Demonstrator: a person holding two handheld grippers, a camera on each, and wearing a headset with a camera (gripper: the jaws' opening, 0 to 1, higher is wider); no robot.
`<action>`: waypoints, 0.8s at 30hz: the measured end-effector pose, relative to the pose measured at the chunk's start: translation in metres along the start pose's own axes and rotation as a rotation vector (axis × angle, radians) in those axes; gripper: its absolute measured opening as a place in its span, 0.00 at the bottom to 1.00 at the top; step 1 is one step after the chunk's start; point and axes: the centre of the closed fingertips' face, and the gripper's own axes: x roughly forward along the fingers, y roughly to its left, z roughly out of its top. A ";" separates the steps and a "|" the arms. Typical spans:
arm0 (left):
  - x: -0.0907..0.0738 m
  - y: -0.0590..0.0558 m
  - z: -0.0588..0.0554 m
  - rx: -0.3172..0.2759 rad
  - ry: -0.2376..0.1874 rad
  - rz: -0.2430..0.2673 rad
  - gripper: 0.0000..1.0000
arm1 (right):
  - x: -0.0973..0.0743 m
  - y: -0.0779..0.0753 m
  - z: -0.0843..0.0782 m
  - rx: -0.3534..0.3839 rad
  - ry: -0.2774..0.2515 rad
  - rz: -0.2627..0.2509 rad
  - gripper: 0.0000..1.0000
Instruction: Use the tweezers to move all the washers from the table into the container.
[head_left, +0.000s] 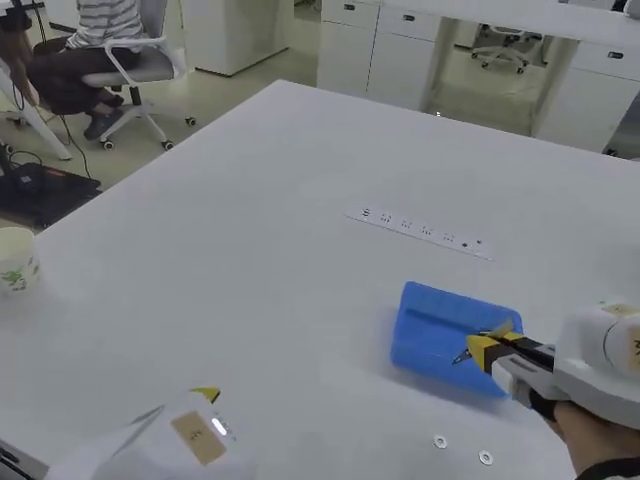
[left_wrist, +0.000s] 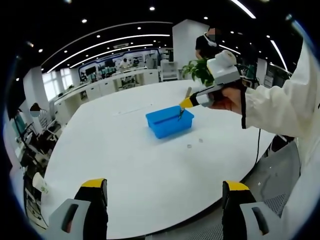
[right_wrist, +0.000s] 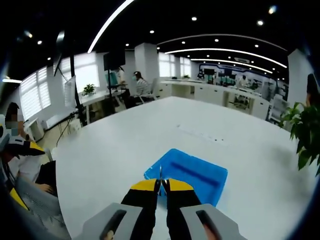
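Yellow-tipped jaws of the right gripper are pressed together on the tweezers, whose thin metal tips stick out ahead and point down over the blue container. Whether the tips carry a washer I cannot tell (they are too small to read). In the left gripper view the tweezers slant steeply downward, with their lower end inside the container's rim. The container is a shallow, open rectangular tray sitting flat on the white table. Just beside it, on the person's side, one washer and a second washer lie flat on the table, near each other but not touching, and both outside the container. The left gripper is held low over the table's near edge, well apart from the container, with its jaws spread wide and nothing between them. Farther out, a row of sockets is set into the table beyond the container. A paper cup with a green print stands at the table's left edge. Off the table, a person sits in an office chair.
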 end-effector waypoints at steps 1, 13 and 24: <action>0.000 0.000 0.000 0.000 0.000 0.001 0.98 | 0.000 0.000 -0.002 0.002 0.002 0.001 0.02; -0.002 0.000 -0.001 -0.008 -0.001 -0.001 0.97 | -0.008 0.009 -0.028 0.031 0.024 0.010 0.03; 0.000 -0.003 -0.003 -0.005 0.005 -0.011 0.97 | -0.005 0.017 -0.055 0.047 0.074 0.008 0.03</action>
